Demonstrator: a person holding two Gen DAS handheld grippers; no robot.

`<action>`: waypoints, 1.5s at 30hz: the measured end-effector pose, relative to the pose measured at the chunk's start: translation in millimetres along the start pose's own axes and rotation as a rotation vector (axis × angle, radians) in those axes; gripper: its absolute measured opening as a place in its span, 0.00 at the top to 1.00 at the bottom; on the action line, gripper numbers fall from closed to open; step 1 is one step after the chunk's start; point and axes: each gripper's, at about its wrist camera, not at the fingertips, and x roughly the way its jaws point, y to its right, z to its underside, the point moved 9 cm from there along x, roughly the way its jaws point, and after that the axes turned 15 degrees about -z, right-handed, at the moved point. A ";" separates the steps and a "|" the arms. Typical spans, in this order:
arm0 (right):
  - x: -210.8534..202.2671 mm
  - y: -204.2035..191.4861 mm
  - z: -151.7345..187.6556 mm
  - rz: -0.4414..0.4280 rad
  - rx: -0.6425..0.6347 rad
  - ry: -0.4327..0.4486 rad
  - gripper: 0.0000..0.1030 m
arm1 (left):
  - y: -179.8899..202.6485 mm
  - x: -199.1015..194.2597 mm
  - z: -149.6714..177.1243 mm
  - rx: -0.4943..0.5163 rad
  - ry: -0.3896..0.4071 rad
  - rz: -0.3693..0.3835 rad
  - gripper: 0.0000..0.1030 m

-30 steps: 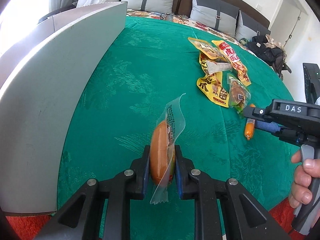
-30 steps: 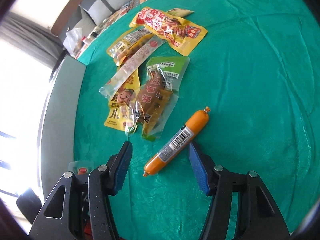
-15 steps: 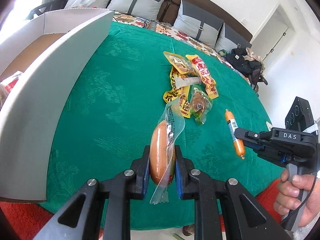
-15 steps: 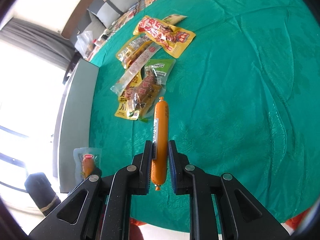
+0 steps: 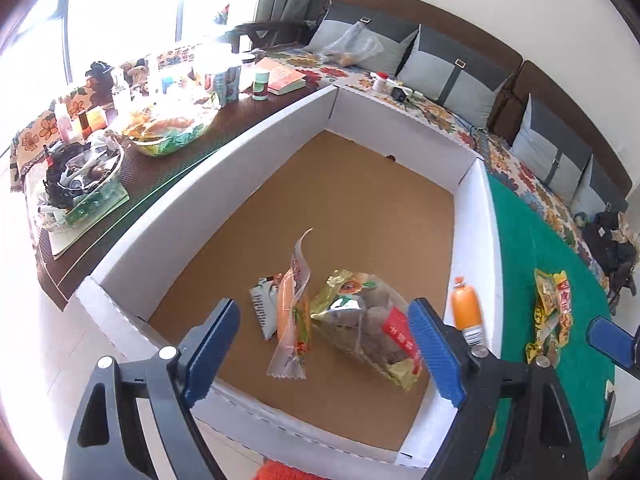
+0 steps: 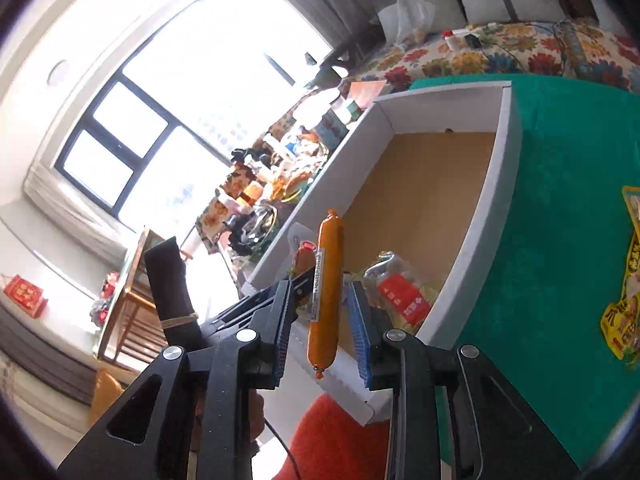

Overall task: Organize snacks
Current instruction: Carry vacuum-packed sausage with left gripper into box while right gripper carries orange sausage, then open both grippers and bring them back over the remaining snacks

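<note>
left wrist view, left claw [image 5: 324, 346] spread over box [image 5: 256, 140], clear-wrapped sausage [image 5: 294, 312] inside

Clutter around the edges of both views.
A side table [image 5: 168, 168] at the left holds bottles [image 5: 224, 80], a book [image 5: 284, 78] and a glass bowl [image 5: 80, 176]. Grey cushions [image 5: 452, 76] line the flowered sofa [image 5: 436, 116] at upper right. A window [image 6: 132, 144] fills the right-wrist view's upper left.

Barcode stripe on orange sausage [image 6: 326, 280]; Chinese characters on yellow packets [image 5: 554, 312], too blurred to read
</note>
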 end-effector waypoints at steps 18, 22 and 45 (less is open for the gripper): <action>-343.4 292.1 166.8 0.994 0.063 0.141 0.36 | 174.4 -14.9 30.6 0.417 0.283 -0.090 0.14; -385.2 296.9 181.9 1.051 0.093 0.210 0.36 | 179.8 -18.2 41.5 0.491 0.327 -0.163 0.14; -390.5 334.6 188.2 0.999 0.146 0.262 0.20 | 285.1 -98.9 135.3 0.476 0.323 0.122 0.00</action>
